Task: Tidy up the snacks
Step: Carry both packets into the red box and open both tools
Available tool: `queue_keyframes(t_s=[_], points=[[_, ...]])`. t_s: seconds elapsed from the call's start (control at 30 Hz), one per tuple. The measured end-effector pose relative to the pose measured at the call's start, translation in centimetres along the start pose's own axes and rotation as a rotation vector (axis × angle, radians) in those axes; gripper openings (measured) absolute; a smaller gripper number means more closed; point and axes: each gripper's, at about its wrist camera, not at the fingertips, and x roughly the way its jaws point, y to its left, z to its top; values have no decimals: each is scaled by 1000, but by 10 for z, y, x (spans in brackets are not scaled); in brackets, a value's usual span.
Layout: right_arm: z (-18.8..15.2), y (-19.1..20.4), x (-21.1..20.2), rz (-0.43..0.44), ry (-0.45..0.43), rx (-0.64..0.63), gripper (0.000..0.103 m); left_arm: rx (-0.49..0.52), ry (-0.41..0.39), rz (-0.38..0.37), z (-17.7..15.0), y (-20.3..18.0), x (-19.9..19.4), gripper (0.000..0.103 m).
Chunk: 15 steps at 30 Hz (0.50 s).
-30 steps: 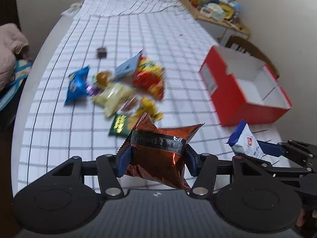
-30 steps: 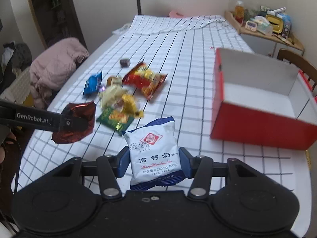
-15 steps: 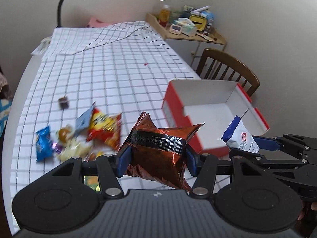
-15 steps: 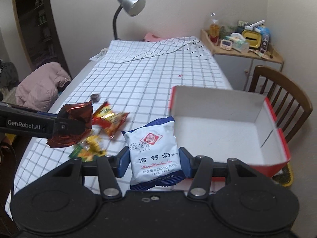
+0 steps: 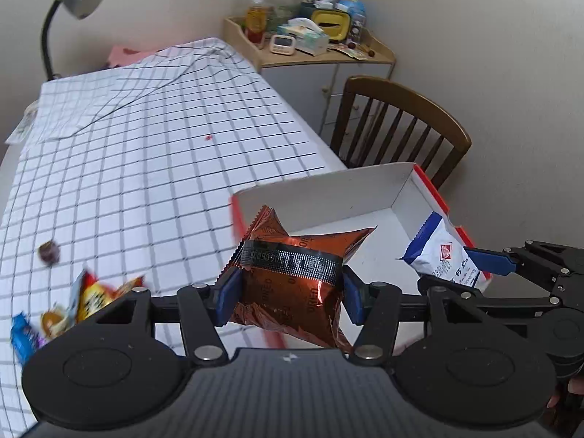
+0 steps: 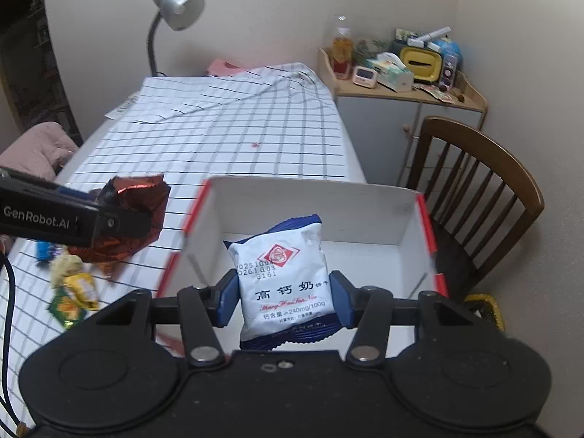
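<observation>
Both grippers now sit over the red box [image 6: 412, 219] instead of beside the snack pile [image 6: 73, 284]: the right gripper [image 6: 283, 301] with its white packet [image 6: 284, 277] hangs above the interior, the left gripper [image 5: 288, 301] with its copper packet [image 5: 292, 273] at the near-left wall.

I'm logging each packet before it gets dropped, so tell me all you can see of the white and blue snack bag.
The white and blue snack bag is a puffy, glossy pillow pack, white with dark blue crimped ends, a red diamond logo, printed date digits and Chinese characters. It stands roughly upright, pinched at both sides by the right tool, off the table and over the open red box. Nothing else touches it.
</observation>
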Motion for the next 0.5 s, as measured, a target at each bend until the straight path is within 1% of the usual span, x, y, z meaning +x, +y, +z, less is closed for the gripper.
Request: queue_keyframes(t_s=[0.13,0.3,0.5], points=[[3,-24,21,-17,37,9,51,33,20,12,16,-24,32,56],[3,-48,48,-19,84,10,51,48,62,30,27,-43,71,57],[-3,-54,76,3,147,-30,51,45,123,50,28,-54,113,57]])
